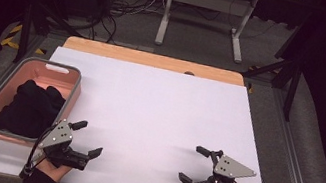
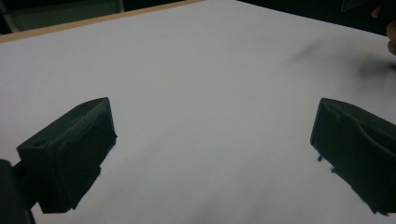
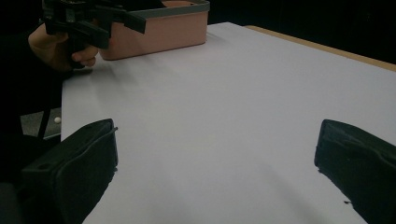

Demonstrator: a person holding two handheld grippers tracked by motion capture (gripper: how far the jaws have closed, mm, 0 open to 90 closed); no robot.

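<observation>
My left gripper (image 1: 88, 137) rests near the front left of the white table sheet (image 1: 147, 114), open, with nothing between its jaws. In its own view my left gripper (image 2: 210, 154) has only bare white surface between the wide-apart jaws. My right gripper (image 1: 195, 164) sits near the front right, also open and empty. Its own view puts my right gripper (image 3: 215, 163) over the sheet, with the other hand's gripper (image 3: 88, 21) farther off. A pink bin (image 1: 60, 70) with a grey rim stands at the left edge and holds a black cloth (image 1: 31, 106).
The pink bin (image 3: 159, 30) stands just behind the left hand. A wooden table edge (image 1: 154, 59) runs along the far side of the sheet. Beyond it are table legs (image 1: 165, 13) and cables (image 1: 125, 6) on the floor. Metal rails (image 1: 295, 165) flank the table.
</observation>
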